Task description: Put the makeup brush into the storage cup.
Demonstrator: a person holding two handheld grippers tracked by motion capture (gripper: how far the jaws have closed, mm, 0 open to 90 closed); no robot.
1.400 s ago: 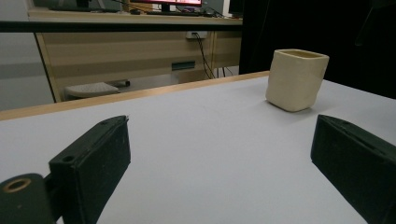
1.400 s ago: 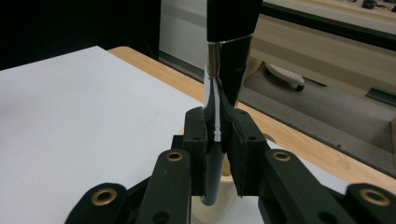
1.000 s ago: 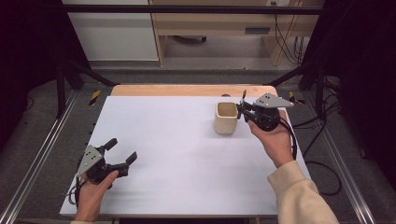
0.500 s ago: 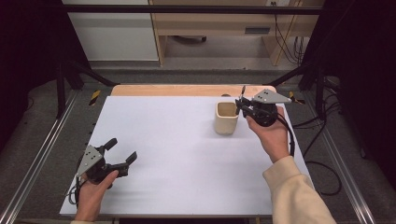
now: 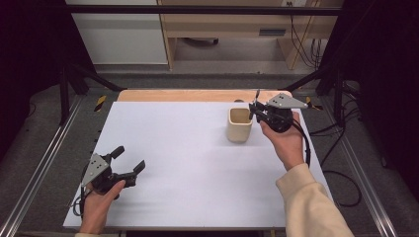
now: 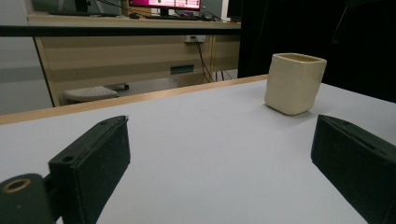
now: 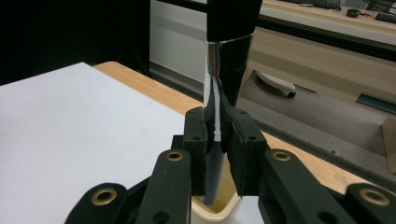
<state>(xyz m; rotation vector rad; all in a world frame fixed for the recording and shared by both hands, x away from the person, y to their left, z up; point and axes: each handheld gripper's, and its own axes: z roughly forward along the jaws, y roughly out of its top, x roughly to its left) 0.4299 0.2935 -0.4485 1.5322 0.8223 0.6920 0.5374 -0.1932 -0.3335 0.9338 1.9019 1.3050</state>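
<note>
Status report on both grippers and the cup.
Right gripper shut on dark tool, tip in cup. Left gripper open, idle. Nothing in the way.

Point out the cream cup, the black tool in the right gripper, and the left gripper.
cream cup (image 5: 239, 129): high view, front wall.
black tool (image 7: 227, 56): right gripper view, upper shaft above the jaws, lower end in the cup.
left gripper (image 5: 129, 160): high view, midway between its open fingertips.

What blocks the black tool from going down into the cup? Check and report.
Nothing visible does. The right tongs are shut on the black tool, whose lower end already reaches into the open mouth of the cup. The left tongs rest open far off across the table.
</note>
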